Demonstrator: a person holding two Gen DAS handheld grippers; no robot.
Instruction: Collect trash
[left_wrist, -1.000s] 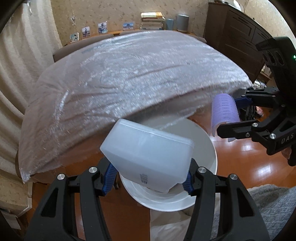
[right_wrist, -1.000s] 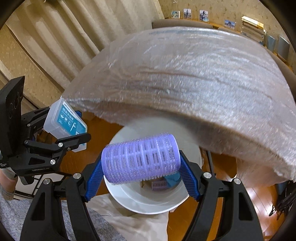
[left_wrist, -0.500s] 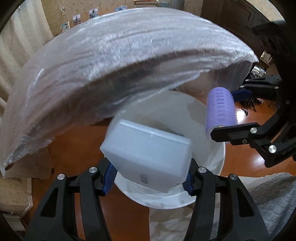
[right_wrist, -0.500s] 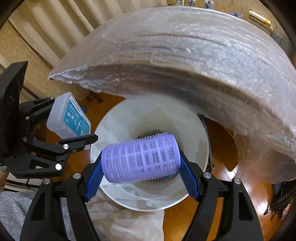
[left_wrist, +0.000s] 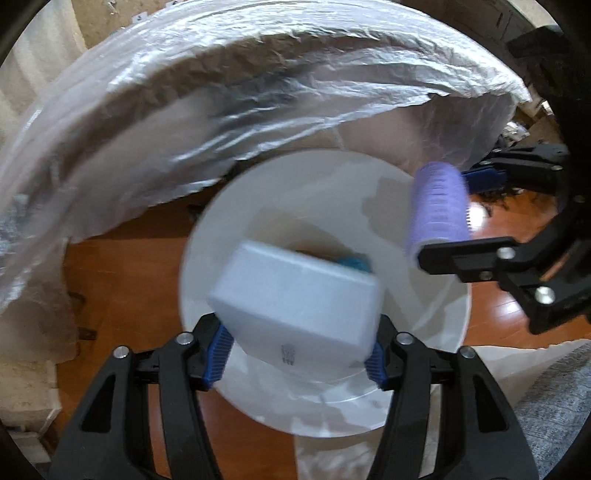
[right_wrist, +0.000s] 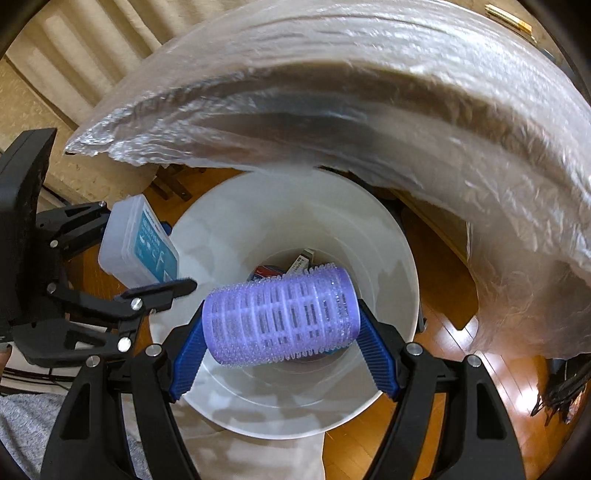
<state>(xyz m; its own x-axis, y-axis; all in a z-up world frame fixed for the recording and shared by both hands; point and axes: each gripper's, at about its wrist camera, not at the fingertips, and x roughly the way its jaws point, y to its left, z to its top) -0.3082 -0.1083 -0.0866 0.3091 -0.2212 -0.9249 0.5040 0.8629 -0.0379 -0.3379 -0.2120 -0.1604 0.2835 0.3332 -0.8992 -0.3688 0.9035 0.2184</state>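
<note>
My left gripper (left_wrist: 295, 343) is shut on a white plastic box (left_wrist: 295, 306) with a blue label (right_wrist: 136, 243), held over the left part of a white round bin (left_wrist: 436, 317). My right gripper (right_wrist: 282, 350) is shut on a purple hair roller (right_wrist: 280, 317), held over the bin's opening (right_wrist: 229, 236); it also shows in the left wrist view (left_wrist: 437, 206). Several small pieces of trash (right_wrist: 291, 266) lie at the bin's bottom.
A table covered in clear plastic sheeting (right_wrist: 351, 92) overhangs the bin's far side (left_wrist: 221, 92). The floor is orange-brown wood (left_wrist: 122, 280). A grey rug (left_wrist: 554, 417) and a white bag or cloth (right_wrist: 240, 458) lie at the near side.
Both grippers have moved forward and down over the bin with their objects still held. The bin's opening now fills the middle of both views.
</note>
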